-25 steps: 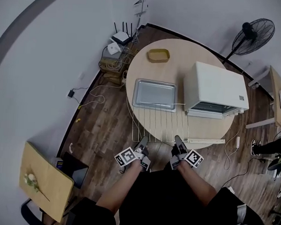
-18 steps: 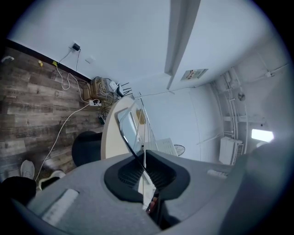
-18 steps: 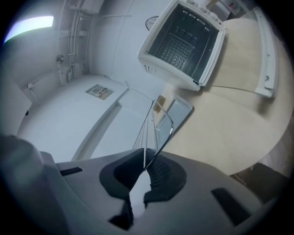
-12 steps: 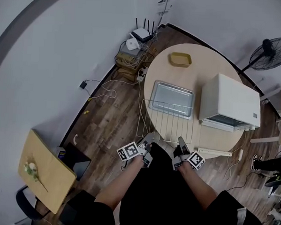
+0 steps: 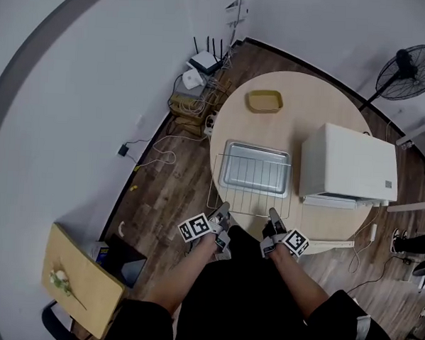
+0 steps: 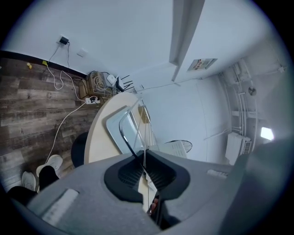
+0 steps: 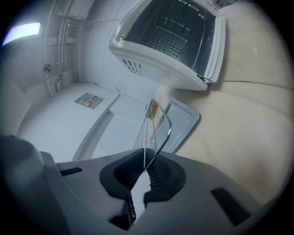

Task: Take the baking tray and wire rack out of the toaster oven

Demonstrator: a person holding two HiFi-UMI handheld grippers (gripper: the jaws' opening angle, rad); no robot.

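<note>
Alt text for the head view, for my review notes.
Seen from above, a person's left tongs and right tongs grip the near edge of a wire rack, held over a baking tray on a round table, with a white toaster oven beside it.

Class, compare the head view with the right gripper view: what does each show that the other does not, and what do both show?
Only the head view: the black standing fan, the dark wood-plank floor, and the left gripper shut on the near edge of the thin metal wire rack. Only the right gripper view: the dark ribbed inside of the white toaster oven, seen through its open front. Both: the right gripper shut on the wire rack, the silver metal baking tray, and the round light-wood table.
</note>
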